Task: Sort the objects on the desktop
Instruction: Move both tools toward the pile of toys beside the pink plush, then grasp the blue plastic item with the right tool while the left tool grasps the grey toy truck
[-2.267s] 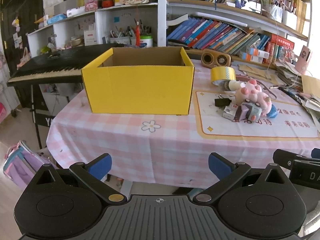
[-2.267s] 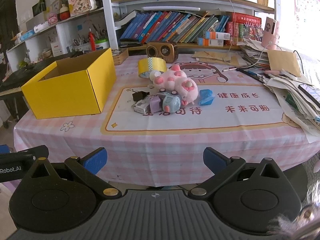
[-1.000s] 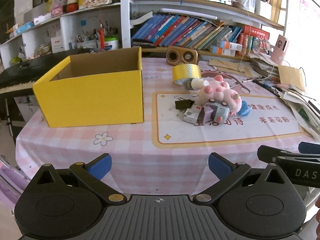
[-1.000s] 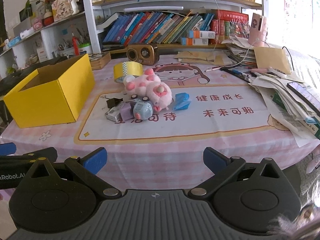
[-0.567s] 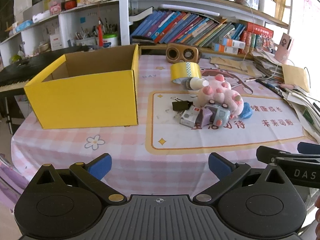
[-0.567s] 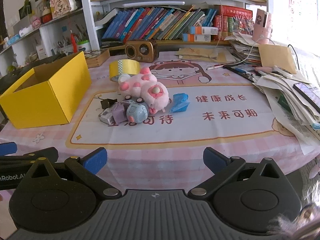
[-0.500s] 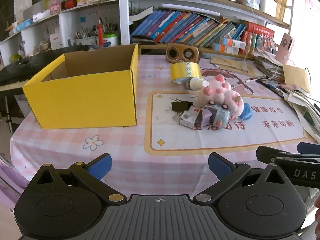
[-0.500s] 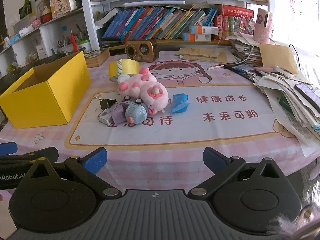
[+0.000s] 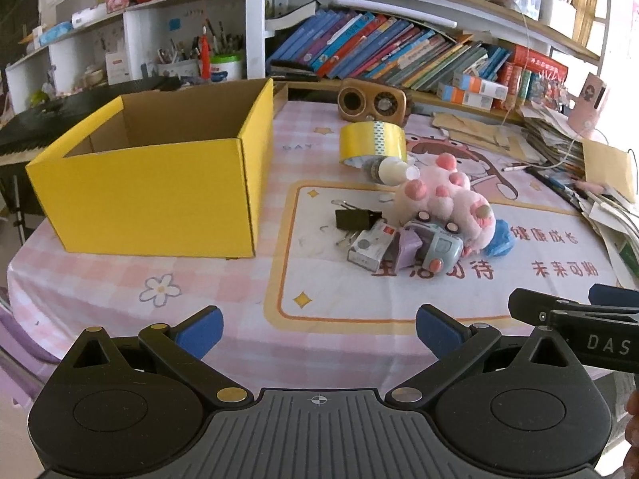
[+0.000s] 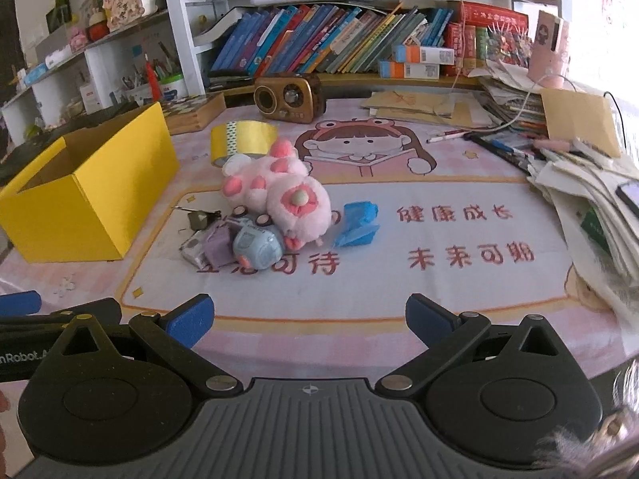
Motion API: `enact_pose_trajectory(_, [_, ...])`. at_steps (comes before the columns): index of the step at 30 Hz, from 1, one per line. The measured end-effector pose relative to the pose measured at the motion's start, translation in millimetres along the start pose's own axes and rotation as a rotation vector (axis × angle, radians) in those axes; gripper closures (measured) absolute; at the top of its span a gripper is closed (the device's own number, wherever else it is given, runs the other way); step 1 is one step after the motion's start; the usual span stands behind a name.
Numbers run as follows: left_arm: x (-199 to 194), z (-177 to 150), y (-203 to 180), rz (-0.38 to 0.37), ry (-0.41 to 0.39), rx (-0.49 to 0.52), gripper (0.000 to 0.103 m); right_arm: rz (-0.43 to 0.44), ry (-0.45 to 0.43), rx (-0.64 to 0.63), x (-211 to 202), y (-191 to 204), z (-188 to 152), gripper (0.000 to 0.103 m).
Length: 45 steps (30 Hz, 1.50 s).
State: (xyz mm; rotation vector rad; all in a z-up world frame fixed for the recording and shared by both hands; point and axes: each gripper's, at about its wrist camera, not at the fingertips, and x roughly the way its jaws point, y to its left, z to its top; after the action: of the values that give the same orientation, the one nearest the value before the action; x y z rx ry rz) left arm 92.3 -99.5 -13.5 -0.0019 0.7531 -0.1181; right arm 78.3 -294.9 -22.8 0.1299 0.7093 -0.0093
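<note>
An open yellow cardboard box (image 9: 159, 191) stands empty on the table's left; it also shows in the right wrist view (image 10: 88, 191). To its right lies a pile: a pink plush toy (image 9: 443, 199) (image 10: 279, 195), a pale blue toy car (image 9: 439, 245) (image 10: 255, 245), a purple block (image 9: 407, 245), a small white box (image 9: 369, 245), a black binder clip (image 9: 357, 217), a blue crumpled thing (image 10: 357, 221) and a yellow tape roll (image 9: 373, 143) (image 10: 243, 137). My left gripper (image 9: 319, 325) and right gripper (image 10: 307, 317) are open and empty, short of the pile over the near table edge.
A wooden radio (image 10: 289, 97) stands behind the tape. Stacked papers and envelopes (image 10: 579, 167) crowd the table's right side. Bookshelves (image 9: 399, 56) run along the back. A keyboard (image 9: 48, 119) sits behind the box. The right gripper's side shows at the left view's right edge (image 9: 579, 323).
Both grippers have moved forward toward the table and the pile, which now looks larger and nearer. Both jaws stayed open. No object on the table has moved.
</note>
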Motion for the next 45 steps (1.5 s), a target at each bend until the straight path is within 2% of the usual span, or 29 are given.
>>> enact_pose_trajectory(13, [16.1, 21.8, -15.1, 0.059, -0.009, -0.009, 0.0, 0.06, -0.008, -0.001, 30.2, -24.2, 29.8, 0.001])
enact_pose_trajectory(17, [20.5, 24.7, -13.5, 0.086, 0.001, -0.026, 0.0, 0.054, -0.003, 0.006, 40.0, -27.4, 36.6, 0.003])
enact_pose_trajectory(18, [21.6, 25.1, -13.4, 0.09, 0.003, -0.03, 0.0, 0.044, -0.006, 0.01, 41.9, -28.8, 38.5, 0.004])
enact_pose_trajectory(20, [24.0, 26.1, -13.3, 0.095, 0.008, -0.035, 0.0, 0.024, -0.007, 0.022, 46.7, -33.0, 42.2, 0.017])
enact_pose_trajectory(23, [27.5, 27.6, -16.1, 0.093, 0.012, -0.033, 0.0, -0.013, 0.011, 0.027, 56.6, -37.3, 47.3, 0.032])
enact_pose_trajectory(31, [40.1, 34.8, -28.2, 0.059, 0.011, -0.007, 0.001, -0.024, 0.053, 0.015, 84.3, -44.3, 57.2, 0.034])
enact_pose_trajectory(33, [44.6, 37.4, -33.3, 0.044, 0.014, 0.01, 0.004, -0.021, 0.062, 0.015, 92.6, -46.9, 61.1, 0.034])
enact_pose_trajectory(38, [58.1, 42.3, -50.7, -0.034, 0.036, 0.071, 0.006, -0.017, 0.092, 0.013, 111.9, -51.7, 67.7, 0.035])
enact_pose_trajectory(42, [70.2, 43.3, -65.7, -0.079, 0.062, 0.125, 0.012, 0.003, 0.155, 0.014, 128.4, -56.0, 68.1, 0.039])
enact_pose_trajectory(45, [79.6, 43.7, -74.8, -0.093, 0.078, 0.156, 0.02, 0.01, 0.154, -0.038, 131.1, -51.8, 66.8, 0.044])
